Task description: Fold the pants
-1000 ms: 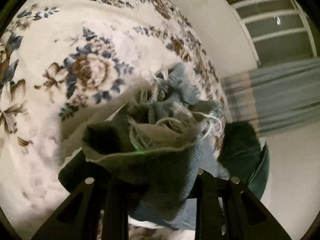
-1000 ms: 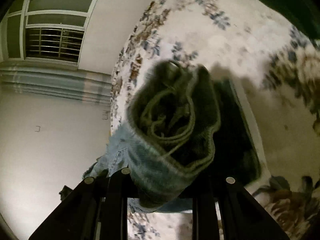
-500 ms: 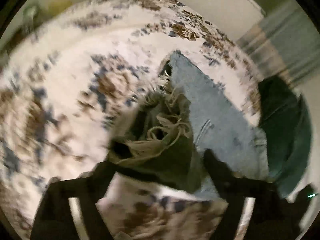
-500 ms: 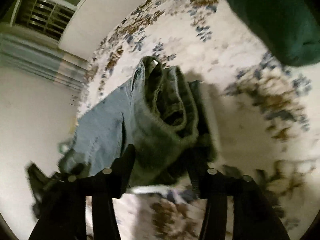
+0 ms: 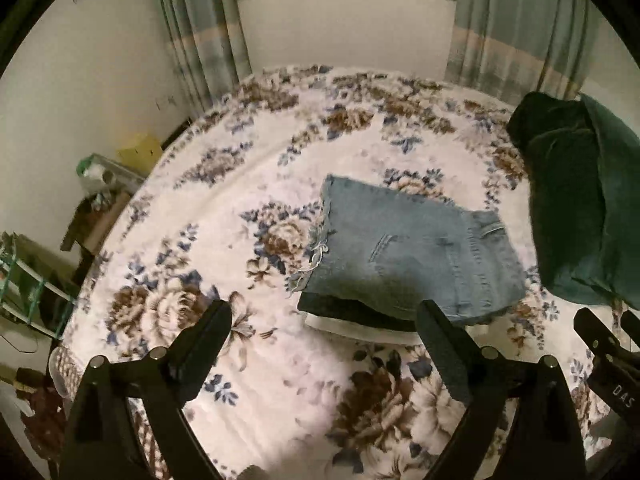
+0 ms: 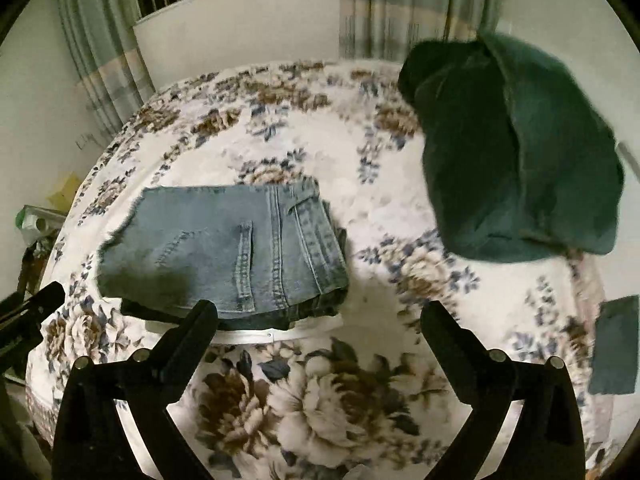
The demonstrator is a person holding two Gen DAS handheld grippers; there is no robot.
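The light blue jeans point(image 5: 408, 252) lie folded in a flat rectangle on the floral bedspread point(image 5: 240, 184), on top of a white board whose edge shows under them. They also show in the right wrist view point(image 6: 228, 252). My left gripper point(image 5: 324, 320) is open and empty, raised above the bed, just short of the jeans' near edge. My right gripper point(image 6: 320, 320) is open and empty, also short of the folded jeans. The right gripper's tip shows at the left wrist view's right edge point(image 5: 600, 340).
A dark green garment pile point(image 6: 516, 152) lies on the bed to the right of the jeans. A dark rectangular item point(image 6: 614, 352) lies near the bed's right edge. Shelves with clutter point(image 5: 104, 176) stand left of the bed. Curtains and a window are behind.
Both grippers have let go of the jeans ends they held, opened, and pulled back and up. The jeans now lie folded flat on the bed.
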